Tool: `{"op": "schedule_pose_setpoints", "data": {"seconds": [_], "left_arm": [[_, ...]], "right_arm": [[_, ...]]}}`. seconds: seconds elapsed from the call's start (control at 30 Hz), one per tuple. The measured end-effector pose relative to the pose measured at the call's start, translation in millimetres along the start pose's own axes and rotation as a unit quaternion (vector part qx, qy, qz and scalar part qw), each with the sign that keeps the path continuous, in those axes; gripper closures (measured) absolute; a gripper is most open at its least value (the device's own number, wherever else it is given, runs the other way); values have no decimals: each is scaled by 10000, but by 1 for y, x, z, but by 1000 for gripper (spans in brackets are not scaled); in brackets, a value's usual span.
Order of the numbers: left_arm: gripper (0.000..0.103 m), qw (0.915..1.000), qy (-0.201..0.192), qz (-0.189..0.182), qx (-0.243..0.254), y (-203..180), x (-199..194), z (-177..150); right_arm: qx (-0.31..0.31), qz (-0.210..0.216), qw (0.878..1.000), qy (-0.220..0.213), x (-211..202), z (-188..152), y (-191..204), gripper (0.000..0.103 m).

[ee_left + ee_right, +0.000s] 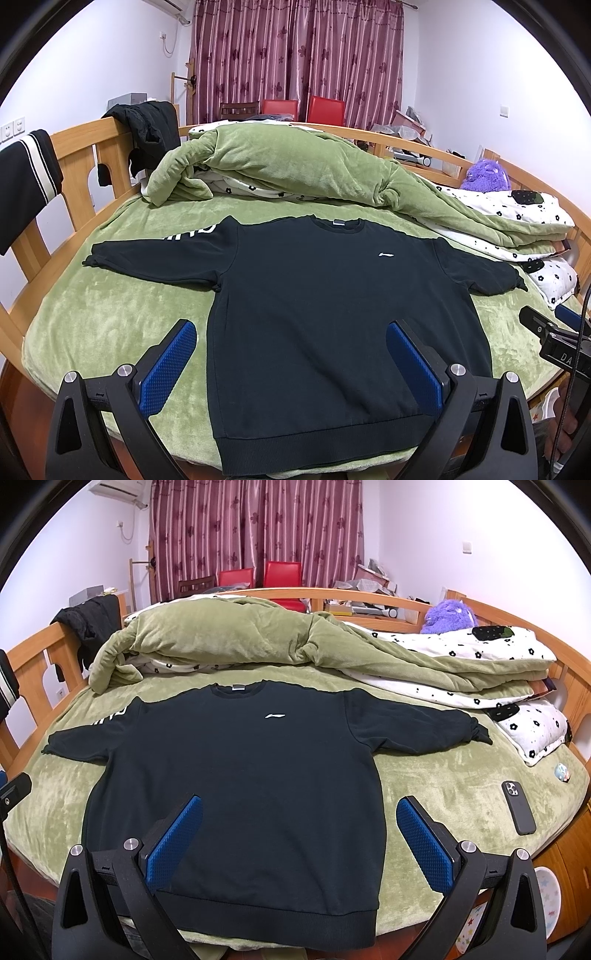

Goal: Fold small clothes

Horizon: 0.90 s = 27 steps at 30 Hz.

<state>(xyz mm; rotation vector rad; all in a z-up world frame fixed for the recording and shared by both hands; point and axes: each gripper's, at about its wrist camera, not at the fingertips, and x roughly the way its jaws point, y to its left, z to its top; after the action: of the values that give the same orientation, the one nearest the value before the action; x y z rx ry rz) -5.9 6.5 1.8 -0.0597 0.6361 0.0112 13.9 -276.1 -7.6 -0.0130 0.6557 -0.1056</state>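
Sweatshirt: a dark sweatshirt (325,314) lies flat and face up on the green sheet (110,325), collar toward 12 o'clock, hem toward 6 o'clock at the near bed edge.
Sleeves: both spread outward; in the left wrist view one reaches toward 9 o'clock and bears white lettering, the other toward 3 o'clock.
Logo: a small white mark (275,715) sits on the chest, right of centre in both views.
Left gripper: the left gripper (291,363) is spread wide and holds nothing; it hovers over the lower body of the sweatshirt, its blue pads (168,365) at 7 and 5 o'clock of its view.
Right gripper: the right gripper (299,843) is likewise wide apart and empty, above the hem area; its right pad is over bare sheet.
Quilt: a green quilt (266,166) with a white flowered lining is heaped beyond the collar, at 12 o'clock.
Phone: a dark phone (518,806) lies on the sheet at 3 o'clock in the right wrist view, well apart from the sweatshirt.
Plush: a purple plush (448,614) sits at 1 o'clock by the wooden bed rail (81,147).
Background: a dark jacket (147,136) hangs over the rail at 10 o'clock; red curtains (295,55) close the far wall.
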Motion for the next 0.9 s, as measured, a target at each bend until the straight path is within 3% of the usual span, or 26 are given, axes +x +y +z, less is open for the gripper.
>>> {"op": "schedule_pose_setpoints", "data": {"seconds": [0.9], "left_arm": [[0, 10000, 1, 0, -10, 0, 0, 0]], "right_arm": [[-3, -2, 10000, -4, 0, -1, 3, 0]]}}
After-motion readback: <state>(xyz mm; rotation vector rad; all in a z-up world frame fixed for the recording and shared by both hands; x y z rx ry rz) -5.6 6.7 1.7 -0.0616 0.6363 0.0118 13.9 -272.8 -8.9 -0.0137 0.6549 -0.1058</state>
